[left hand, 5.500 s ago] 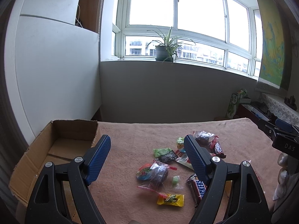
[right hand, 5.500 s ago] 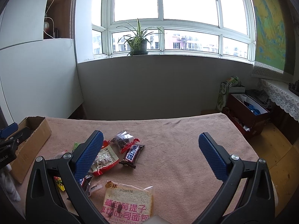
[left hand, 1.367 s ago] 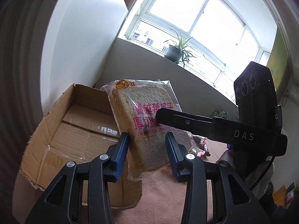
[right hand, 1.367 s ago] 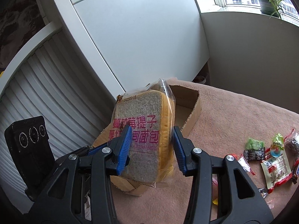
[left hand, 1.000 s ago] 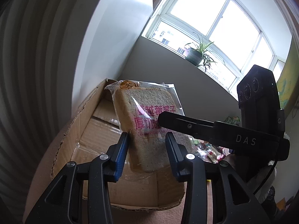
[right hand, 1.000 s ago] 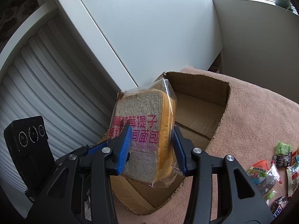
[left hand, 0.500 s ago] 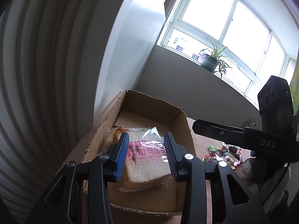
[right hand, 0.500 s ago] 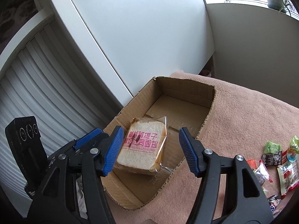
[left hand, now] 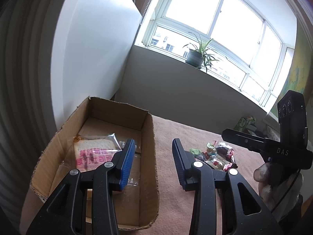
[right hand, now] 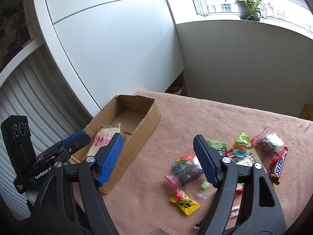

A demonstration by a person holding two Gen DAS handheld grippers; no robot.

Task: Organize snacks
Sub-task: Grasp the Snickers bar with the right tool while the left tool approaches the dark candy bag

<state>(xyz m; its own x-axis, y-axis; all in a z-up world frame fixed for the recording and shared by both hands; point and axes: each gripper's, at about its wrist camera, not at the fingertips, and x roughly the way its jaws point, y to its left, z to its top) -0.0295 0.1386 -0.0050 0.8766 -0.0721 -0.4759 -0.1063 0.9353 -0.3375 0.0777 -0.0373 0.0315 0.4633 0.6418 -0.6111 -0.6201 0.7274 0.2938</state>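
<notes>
The bagged toast (left hand: 92,154) lies flat inside the open cardboard box (left hand: 148,137) at the table's left end; it also shows in the right wrist view (right hand: 103,139) inside the box (right hand: 150,119). My left gripper (left hand: 153,162) is open and empty above the box's right wall. My right gripper (right hand: 159,158) is open and empty, between the box and a heap of snacks (right hand: 240,150) on the pink cloth. A Snickers bar (right hand: 278,166) and a yellow candy (right hand: 184,200) lie in that heap. The snacks (left hand: 215,154) also show in the left wrist view.
A white cabinet (right hand: 117,49) stands behind the box. A potted plant (left hand: 195,56) sits on the windowsill. The pink cloth-covered table (right hand: 225,117) stretches right of the box. The right gripper's body (left hand: 273,146) is at the right of the left wrist view.
Both grippers let go of the toast, which now lies in the box. Both have opened wider and swung right, toward the snack heap.
</notes>
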